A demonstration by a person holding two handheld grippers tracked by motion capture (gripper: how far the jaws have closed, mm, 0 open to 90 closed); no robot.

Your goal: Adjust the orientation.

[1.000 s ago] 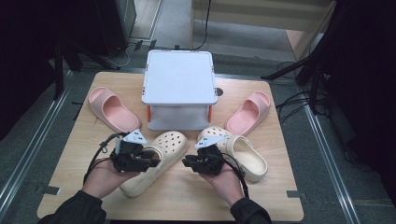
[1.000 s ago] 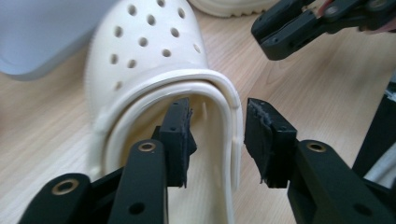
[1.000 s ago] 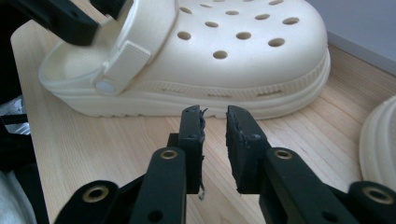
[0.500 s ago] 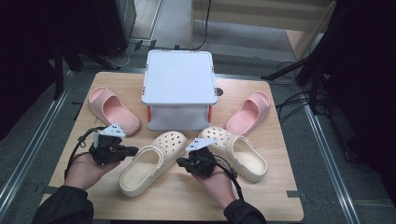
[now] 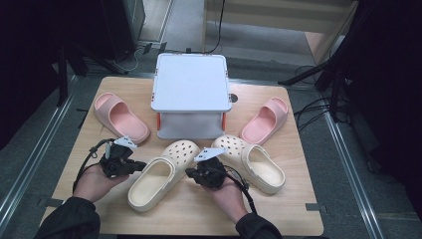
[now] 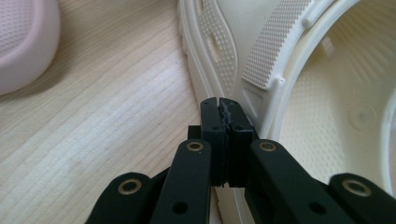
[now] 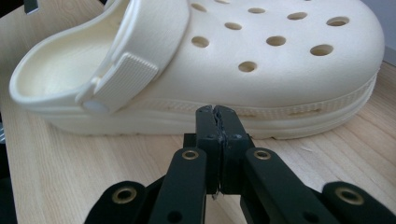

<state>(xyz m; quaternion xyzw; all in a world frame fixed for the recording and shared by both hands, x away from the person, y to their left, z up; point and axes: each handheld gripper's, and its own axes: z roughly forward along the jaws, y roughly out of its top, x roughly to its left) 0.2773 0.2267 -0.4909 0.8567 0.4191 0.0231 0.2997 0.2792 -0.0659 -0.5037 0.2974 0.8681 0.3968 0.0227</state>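
Two cream clogs lie near the table's front, the left clog and the right clog. My left gripper rests on the table at the left clog's outer side, jaws shut and holding nothing. In the left gripper view its tips sit just beside the clog's rim and strap. My right gripper lies between the two clogs and points at the left one, also shut and holding nothing. In the right gripper view its tips stand a little short of the clog's sole.
A white box-like stand sits at the table's middle back. A pink slide lies to its left and another pink slide to its right. The wooden table's front edge runs close to both hands.
My left gripper has moved left, from over the left clog's edge to the table beside it. The right gripper has shifted only slightly. Clogs and slides stay put.
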